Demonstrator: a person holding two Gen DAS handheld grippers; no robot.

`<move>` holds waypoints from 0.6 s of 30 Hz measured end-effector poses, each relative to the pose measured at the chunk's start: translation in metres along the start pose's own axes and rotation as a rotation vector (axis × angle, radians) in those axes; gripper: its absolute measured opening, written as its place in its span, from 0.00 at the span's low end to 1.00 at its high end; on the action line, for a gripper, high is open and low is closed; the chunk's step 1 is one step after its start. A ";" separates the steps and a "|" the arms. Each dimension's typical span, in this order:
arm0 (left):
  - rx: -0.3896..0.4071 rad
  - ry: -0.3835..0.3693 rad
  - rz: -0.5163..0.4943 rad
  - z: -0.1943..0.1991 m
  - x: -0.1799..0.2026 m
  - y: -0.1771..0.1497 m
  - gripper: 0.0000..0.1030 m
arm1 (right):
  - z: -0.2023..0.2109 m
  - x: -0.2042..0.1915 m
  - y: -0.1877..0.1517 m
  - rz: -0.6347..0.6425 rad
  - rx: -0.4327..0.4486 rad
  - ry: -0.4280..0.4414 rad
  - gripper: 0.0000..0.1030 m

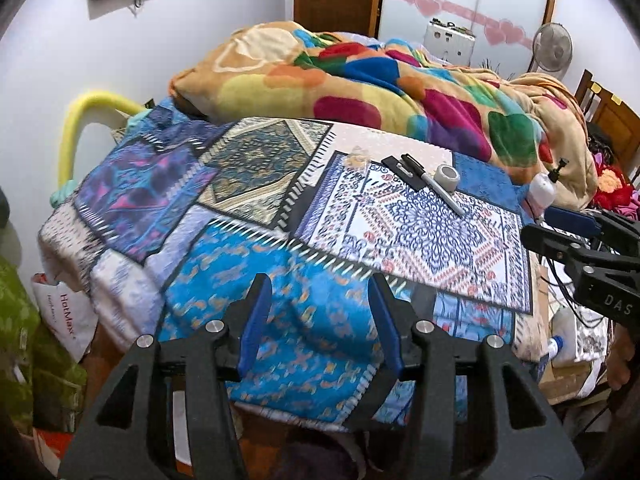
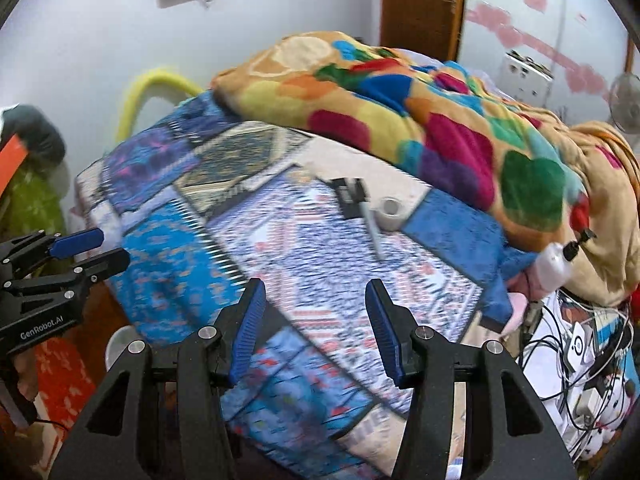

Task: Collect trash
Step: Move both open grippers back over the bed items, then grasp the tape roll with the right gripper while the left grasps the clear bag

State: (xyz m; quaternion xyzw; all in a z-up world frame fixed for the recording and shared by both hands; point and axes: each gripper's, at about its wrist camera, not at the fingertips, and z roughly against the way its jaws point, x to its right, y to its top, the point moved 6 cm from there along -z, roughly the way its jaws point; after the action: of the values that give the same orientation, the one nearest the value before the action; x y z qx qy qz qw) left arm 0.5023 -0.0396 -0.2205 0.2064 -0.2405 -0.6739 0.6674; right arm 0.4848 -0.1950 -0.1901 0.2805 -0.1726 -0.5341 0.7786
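On the patchwork bedspread (image 1: 248, 248) lie a crumpled clear wrapper (image 1: 359, 157), a flat black card (image 1: 404, 171), a grey marker pen (image 1: 438, 188) and a roll of grey tape (image 1: 447, 177). In the right wrist view, which is blurred, the card (image 2: 349, 196), pen (image 2: 370, 226) and tape (image 2: 390, 210) show too. My left gripper (image 1: 320, 320) is open and empty near the bed's front edge, well short of them. My right gripper (image 2: 316, 320) is open and empty; it also shows at the right in the left wrist view (image 1: 560, 228).
A heaped colourful blanket (image 1: 360, 92) covers the far half of the bed. A white pump bottle (image 1: 542, 188) stands at the bed's right edge, above tangled cables (image 2: 580, 352). A white plastic bag (image 1: 66, 312) and green fabric (image 1: 24, 340) lie left. A yellow tube (image 1: 80, 128) arches by the wall.
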 end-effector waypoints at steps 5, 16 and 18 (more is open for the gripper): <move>-0.025 -0.005 -0.019 -0.038 0.011 0.023 0.48 | -0.021 0.034 0.009 -0.065 -0.003 -0.019 0.47; -0.045 -0.072 -0.005 -0.124 0.031 0.073 0.55 | -0.074 0.073 0.031 -0.115 -0.024 -0.011 0.47; -0.048 -0.083 -0.001 -0.141 0.033 0.083 0.55 | -0.083 0.076 0.035 -0.112 -0.027 -0.010 0.47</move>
State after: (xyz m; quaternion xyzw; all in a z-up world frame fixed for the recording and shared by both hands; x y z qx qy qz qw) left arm 0.6525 -0.0786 -0.2816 0.1619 -0.2516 -0.6878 0.6614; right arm 0.5861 -0.2354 -0.2360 0.2766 -0.1533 -0.5805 0.7503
